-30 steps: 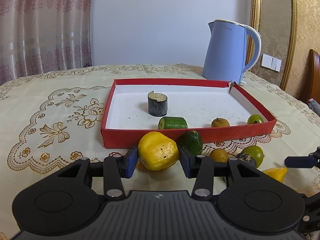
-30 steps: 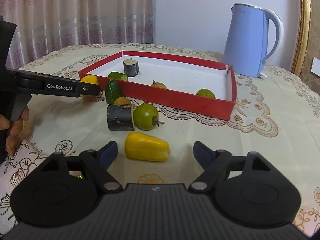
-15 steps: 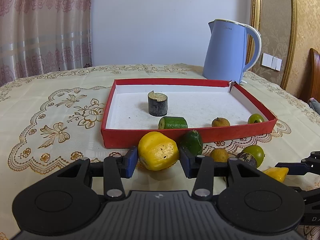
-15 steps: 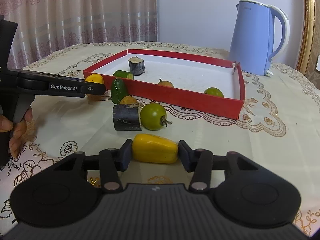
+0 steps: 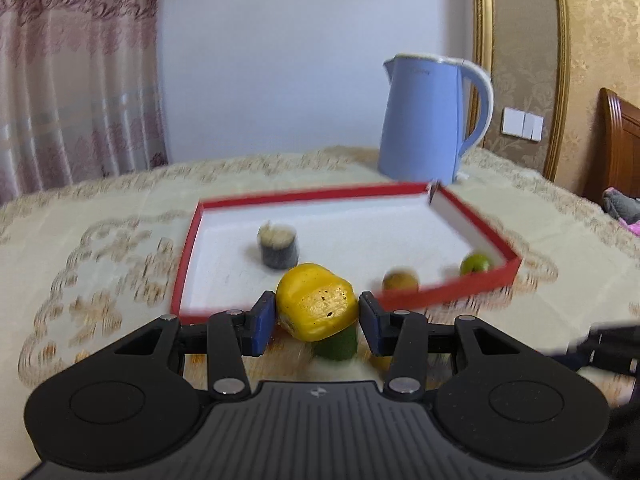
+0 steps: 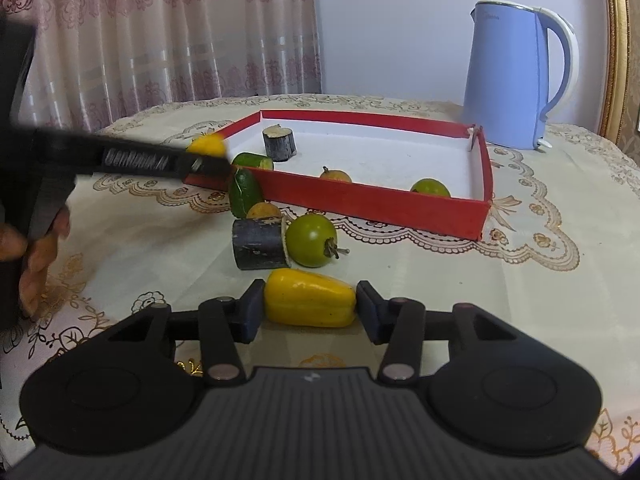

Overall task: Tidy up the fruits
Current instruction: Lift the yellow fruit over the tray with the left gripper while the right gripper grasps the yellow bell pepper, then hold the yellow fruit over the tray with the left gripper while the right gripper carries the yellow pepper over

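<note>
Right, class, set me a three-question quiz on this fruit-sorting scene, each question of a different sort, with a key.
1. True or false: the blue kettle stands inside the red tray.
2. Multiple choice: what is the right gripper closed on? A) the green round fruit B) a long yellow fruit C) the dark log piece on the cloth.
3. Fill in: the left gripper holds a yellow fruit, raised in front of the tray's ______ wall.

Key
1. False: it stands on the tablecloth behind the tray.
2. B: the jaws have just been closing and now press on its ends.
3. Near.
</note>
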Motion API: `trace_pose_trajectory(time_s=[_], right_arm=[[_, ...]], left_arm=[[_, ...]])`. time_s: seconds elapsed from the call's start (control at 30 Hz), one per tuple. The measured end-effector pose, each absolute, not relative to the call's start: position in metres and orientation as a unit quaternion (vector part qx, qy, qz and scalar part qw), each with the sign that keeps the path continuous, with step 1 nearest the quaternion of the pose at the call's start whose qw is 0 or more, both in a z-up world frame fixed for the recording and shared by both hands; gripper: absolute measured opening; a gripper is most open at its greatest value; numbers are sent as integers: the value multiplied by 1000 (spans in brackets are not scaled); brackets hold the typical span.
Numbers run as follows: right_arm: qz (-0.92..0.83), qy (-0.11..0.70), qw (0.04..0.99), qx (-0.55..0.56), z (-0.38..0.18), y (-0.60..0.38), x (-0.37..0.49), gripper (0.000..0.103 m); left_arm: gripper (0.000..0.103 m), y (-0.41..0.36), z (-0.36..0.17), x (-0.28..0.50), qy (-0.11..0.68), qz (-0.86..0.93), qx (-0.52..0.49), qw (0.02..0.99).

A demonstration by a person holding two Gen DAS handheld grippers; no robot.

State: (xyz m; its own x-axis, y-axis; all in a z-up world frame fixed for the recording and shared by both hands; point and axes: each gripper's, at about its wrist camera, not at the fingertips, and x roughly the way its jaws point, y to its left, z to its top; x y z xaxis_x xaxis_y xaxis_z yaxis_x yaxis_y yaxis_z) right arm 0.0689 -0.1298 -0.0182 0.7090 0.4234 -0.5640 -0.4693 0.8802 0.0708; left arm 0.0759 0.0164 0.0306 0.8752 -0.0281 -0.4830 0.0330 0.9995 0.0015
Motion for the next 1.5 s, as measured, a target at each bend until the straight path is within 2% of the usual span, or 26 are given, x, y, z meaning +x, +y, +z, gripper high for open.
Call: trace_pose_trajectory(time_s=[0.23, 0.53, 0.83, 1.5], right_arm=[[243, 299, 922, -37, -19, -129, 70, 46], [243, 304, 920, -35, -20, -129, 72, 46], [240, 303, 921, -44, -20, -126, 71, 46], [237, 304, 921, -54, -17, -126, 66, 46]], left_arm=[[44, -6, 47, 135, 232, -4, 8, 973], [44, -27, 23, 184, 263, 38, -2, 964], [44, -21, 1, 194, 281, 52, -8, 958], [44, -15, -11, 200, 297, 42, -22, 954]])
